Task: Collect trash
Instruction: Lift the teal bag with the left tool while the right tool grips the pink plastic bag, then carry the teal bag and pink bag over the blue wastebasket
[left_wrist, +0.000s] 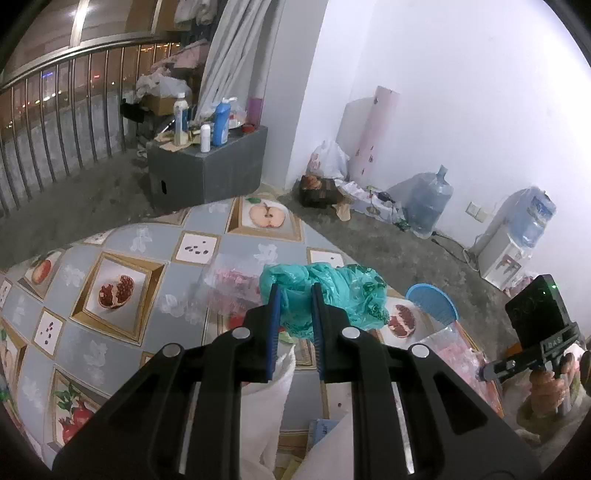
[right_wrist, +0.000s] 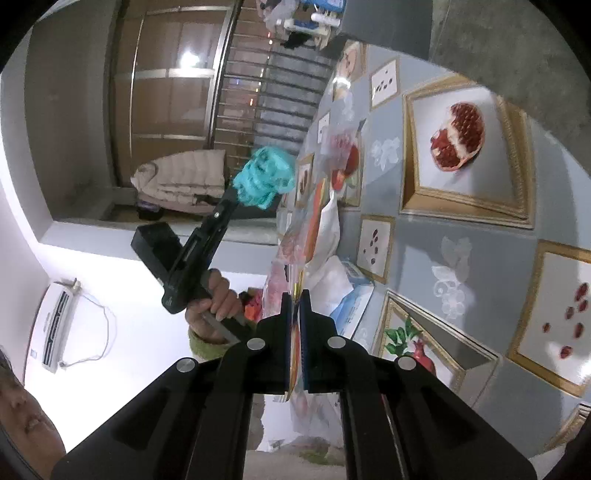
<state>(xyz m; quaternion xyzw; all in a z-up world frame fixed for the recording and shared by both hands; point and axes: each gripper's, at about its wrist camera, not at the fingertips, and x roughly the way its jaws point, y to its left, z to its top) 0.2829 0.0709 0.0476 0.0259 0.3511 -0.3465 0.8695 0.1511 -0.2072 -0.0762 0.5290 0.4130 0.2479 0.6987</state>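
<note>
The left tool (left_wrist: 293, 295) is clenched on a crumpled teal bag (left_wrist: 325, 291), the bag bunched between its blue pads (left_wrist: 275, 314) and spilling out ahead of them and to the right. In the right wrist view the same teal bag (right_wrist: 264, 177) hangs at the tip of the left tool (right_wrist: 236, 195), lifted clear of the table (right_wrist: 480, 258), with a hand (right_wrist: 216, 299) around the tool's grip. The right tool (right_wrist: 294, 306) is closed tight on the thin edge of a clear wrapper (right_wrist: 295, 354) with red and orange print, which runs forward from between its pads toward the table's near edge. In the left wrist view the right tool (left_wrist: 532, 354) shows only from behind, at the right edge of the picture, held in a hand (left_wrist: 550, 387). More clear wrappers (left_wrist: 232, 280) with pink print lie on the table just behind the teal bag, and white paper (left_wrist: 273, 398) lies under the left tool near the table's near edge. The table (left_wrist: 110, 258) wears a grey cloth printed with framed pomegranates and apples. A blue stool (left_wrist: 432, 299) stands just past the table's right edge. On the floor by the white wall stand a water jug (left_wrist: 428, 206) and a water dispenser (left_wrist: 513, 240).
</note>
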